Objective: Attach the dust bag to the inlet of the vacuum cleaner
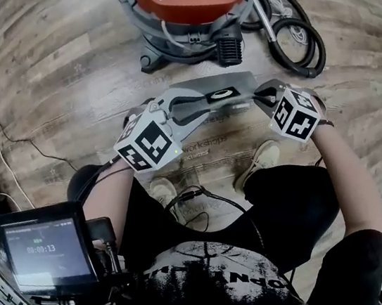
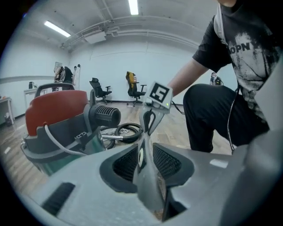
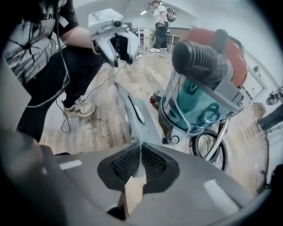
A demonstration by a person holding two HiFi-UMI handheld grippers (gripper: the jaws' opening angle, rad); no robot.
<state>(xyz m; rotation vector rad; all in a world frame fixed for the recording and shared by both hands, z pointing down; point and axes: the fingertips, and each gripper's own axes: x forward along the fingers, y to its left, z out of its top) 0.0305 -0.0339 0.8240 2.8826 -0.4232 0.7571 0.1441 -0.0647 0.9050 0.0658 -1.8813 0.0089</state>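
Wood-plank flooring fills the head view, with office chairs far beyond the left gripper and a second person standing in the distance past the right gripper.

The dust bag, a flat grey sheet with a black collar on its upper face, hangs in the air between the two grippers, clear of the floor.

The left gripper has its jaws standing apart. The bag's edge runs up between them, and a dark gap shows between the sheet and the right-hand jaw, so the pads do not clamp it.

The right gripper faces it from the bag's opposite end. Its jaws are closed on the thin edge of the bag, the meshed pads meeting on the sheet right at its fingertips. From there the bag stretches straight ahead toward the left gripper.

The vacuum cleaner, red-lidded on a grey drum, stands on the floor beyond both grippers and apart from the bag. Its black ribbed port sits ahead and to the left of the left gripper, and its coiled hose lies beyond the right gripper.
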